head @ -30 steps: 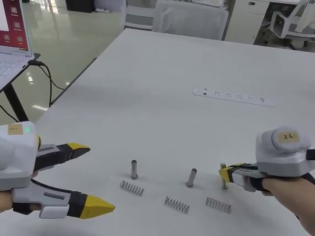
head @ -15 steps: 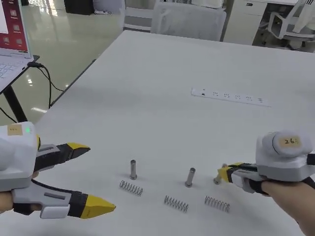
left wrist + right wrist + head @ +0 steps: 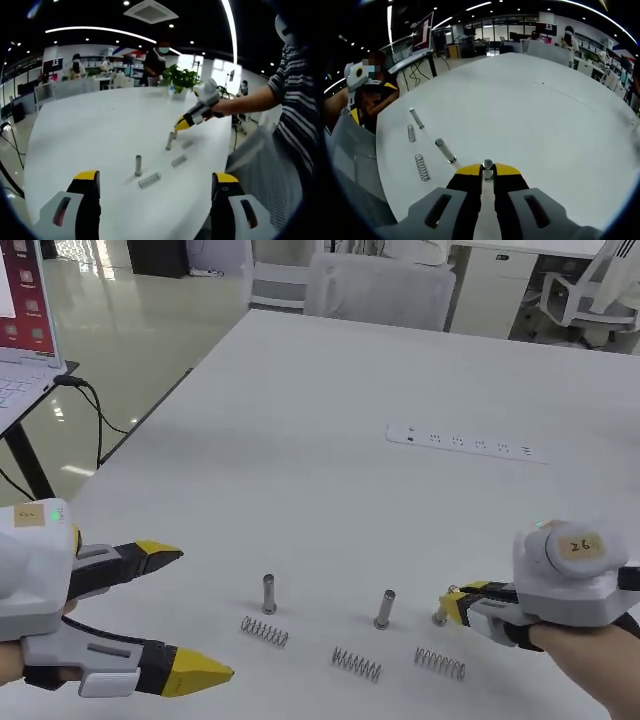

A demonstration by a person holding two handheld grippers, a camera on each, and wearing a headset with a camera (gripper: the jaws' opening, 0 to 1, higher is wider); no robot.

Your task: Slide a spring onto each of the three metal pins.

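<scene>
Fingertips (image 3: 468, 171) of my right gripper (image 3: 488, 172): yellow, pinching the held pin (image 3: 488, 164), whose round head stands between them. In the head view this pair sits at the lower right, the pin tilted; I cannot tell whether its foot touches the white table (image 3: 330, 400). Item, left gripper (image 3: 205, 613): lower left of the head view, jaws spread wide, nothing between them. Item, left pin (image 3: 269, 593) and middle pin (image 3: 384, 608): upright on the table, lower centre, well apart. Item, left spring (image 3: 264, 631), middle spring (image 3: 357, 664), right spring (image 3: 440, 663): lying flat in a row just below the pins, none on a pin. Item, power strip (image 3: 465, 440): right of centre. Item, laptop (image 3: 20, 330): upper left edge.
</scene>
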